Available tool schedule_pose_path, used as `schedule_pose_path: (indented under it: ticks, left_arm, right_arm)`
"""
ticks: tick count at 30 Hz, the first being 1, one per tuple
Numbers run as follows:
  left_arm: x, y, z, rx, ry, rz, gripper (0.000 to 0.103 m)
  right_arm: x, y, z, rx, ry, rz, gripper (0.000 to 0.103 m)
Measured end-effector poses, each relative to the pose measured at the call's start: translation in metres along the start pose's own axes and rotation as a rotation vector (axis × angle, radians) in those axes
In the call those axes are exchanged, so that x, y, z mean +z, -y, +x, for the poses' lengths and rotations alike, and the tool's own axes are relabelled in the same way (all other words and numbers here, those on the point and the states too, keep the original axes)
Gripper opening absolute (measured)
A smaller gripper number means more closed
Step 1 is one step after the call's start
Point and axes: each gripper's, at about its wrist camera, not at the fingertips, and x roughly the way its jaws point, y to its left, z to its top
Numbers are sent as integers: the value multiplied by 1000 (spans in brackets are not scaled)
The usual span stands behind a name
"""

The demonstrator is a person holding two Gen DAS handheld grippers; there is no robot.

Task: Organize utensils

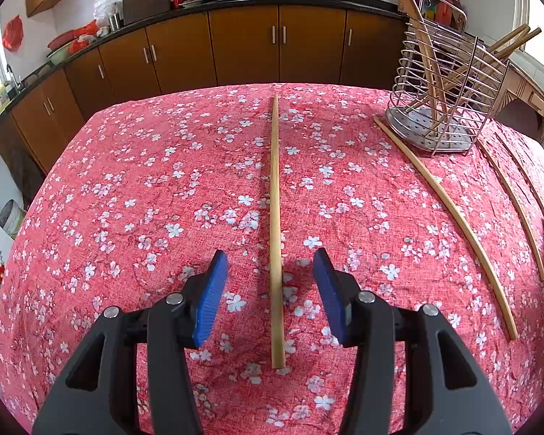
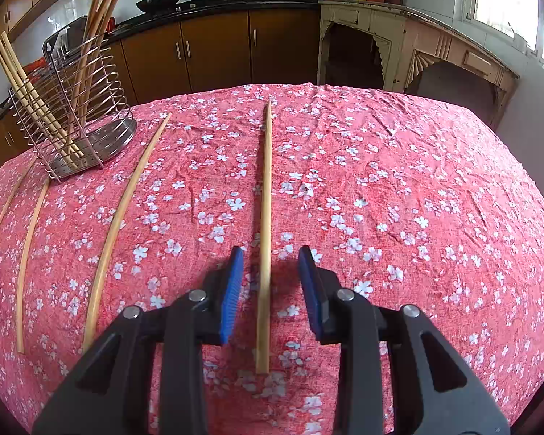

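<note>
Floral tablecloth (image 1: 127,181) bears chopsticks; left gripper (image 1: 271,264) and right gripper (image 2: 271,261) each straddle one, unclenched, untouching.

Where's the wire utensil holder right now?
The steel wire utensil holder stands at the far right of the left wrist view, far left of the right wrist view, on the red floral tablecloth.

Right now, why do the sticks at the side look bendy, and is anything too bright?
Left wrist view: the fisheye lens bends the side chopstick; the middle chopstick looks straight. Right wrist view: same bending at the left chopstick, and the window glares white.
</note>
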Motion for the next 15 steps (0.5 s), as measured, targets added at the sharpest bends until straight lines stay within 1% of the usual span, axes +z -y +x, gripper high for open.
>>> schedule_pose_path:
  ticks: [2, 6, 8, 9, 10, 12, 13, 14, 15]
  left_arm:
    - [0, 0, 0, 3, -1, 3, 50]
    - [-4, 3, -4, -1, 0, 12, 48]
    - [-7, 5, -6, -3, 1, 18, 43]
    - [-8, 7, -8, -5, 2, 21, 41]
    - [-9, 7, -8, -7, 2, 22, 38]
    - [-10, 8, -10, -10, 5, 24, 30]
    - [-11, 9, -10, -9, 6, 26, 21]
    - [-11, 9, -10, -4, 7, 26, 13]
    - [-11, 9, -10, 2, 7, 25, 11]
  right_arm:
    - [-6, -5, -4, -9, 1, -12, 32]
    - [-17, -6, -12, 10, 0, -12, 31]
    - [-21, -6, -14, 13, -1, -9, 30]
    - [-22, -5, -15, 13, 0, -8, 28]
    - [-24, -6, -16, 14, 0, -7, 26]
    - [-25, -7, -17, 14, 1, -11, 11]
    - [-26, -7, -18, 14, 1, -14, 8]
    - [-26, -8, -19, 13, 2, -16, 8]
    - [-26, -8, -19, 14, 2, -15, 8]
